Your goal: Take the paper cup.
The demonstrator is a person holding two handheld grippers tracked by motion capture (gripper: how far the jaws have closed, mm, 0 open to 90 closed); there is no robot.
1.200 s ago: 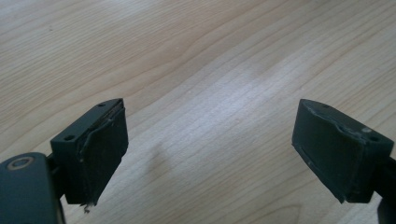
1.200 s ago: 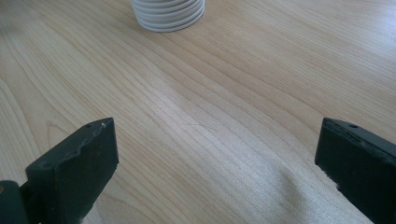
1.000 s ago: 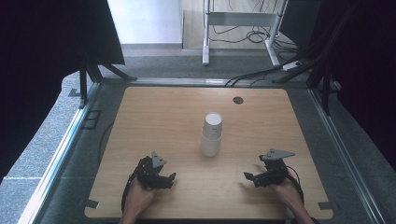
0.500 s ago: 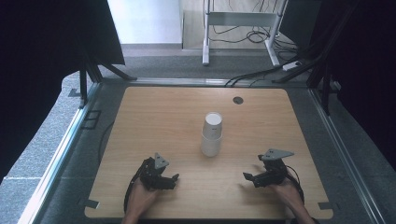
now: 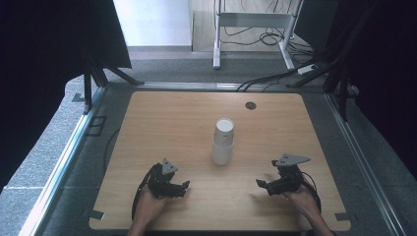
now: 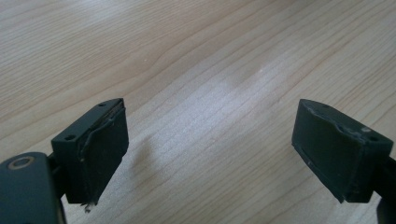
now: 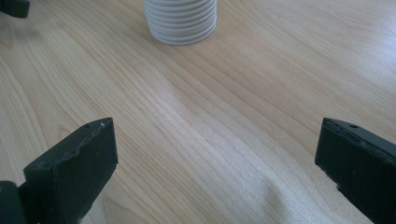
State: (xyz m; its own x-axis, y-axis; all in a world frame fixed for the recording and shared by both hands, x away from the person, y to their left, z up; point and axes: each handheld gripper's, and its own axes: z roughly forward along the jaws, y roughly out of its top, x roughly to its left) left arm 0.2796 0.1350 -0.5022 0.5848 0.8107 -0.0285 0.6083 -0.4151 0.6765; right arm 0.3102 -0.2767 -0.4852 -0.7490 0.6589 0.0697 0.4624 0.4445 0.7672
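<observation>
Change: nothing has visibly moved since the earlier frames; both hands and the cups lie as before.
High view, cups: white stack of cups stands upright mid-table, leaning slightly, top rim open.
High view, left gripper: low at the near edge, left of the cups, well apart from them.
High view, right gripper: low at the near edge, right of the cups, well apart.
High view, room: bare wood all round the stack; dark disc near the far edge.
Left gripper view: jaws wide, holding nothing, bare wood between.
Right gripper view: jaws wide, empty; ribbed cup rims ahead, bare wood between.
</observation>
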